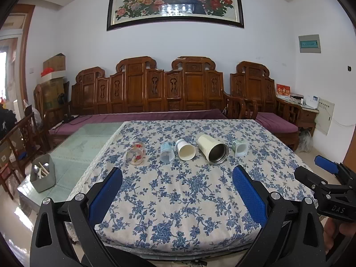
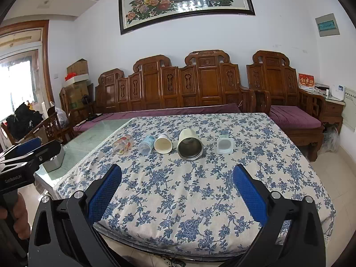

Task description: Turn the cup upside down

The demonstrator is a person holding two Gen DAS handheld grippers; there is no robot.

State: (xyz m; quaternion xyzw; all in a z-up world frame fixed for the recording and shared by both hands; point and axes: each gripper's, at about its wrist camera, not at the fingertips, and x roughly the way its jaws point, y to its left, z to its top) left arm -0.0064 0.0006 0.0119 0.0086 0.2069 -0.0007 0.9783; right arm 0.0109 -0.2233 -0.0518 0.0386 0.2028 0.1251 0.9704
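Five cups lie in a close row across the blue-flowered tablecloth [image 2: 189, 189]; the cream steel-lined tumbler [image 2: 189, 144] nearly touches the white paper cup [image 2: 163, 145], the near cloth bare.

1. Bright, even daylight enters from the window [image 2: 15, 82] at left, which is blown out.
2. Glare streaks the framed painting [image 1: 175, 2] glass.
3. Fisheye bends edges; corners are black.
4. Shadows are soft.

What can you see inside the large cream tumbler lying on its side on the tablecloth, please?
The cream tumbler lies with its mouth toward the cameras. Inside is a dark, shiny metal lining with nothing visible in it. The deepest part of the base is shadowed, so small contents cannot be ruled out.
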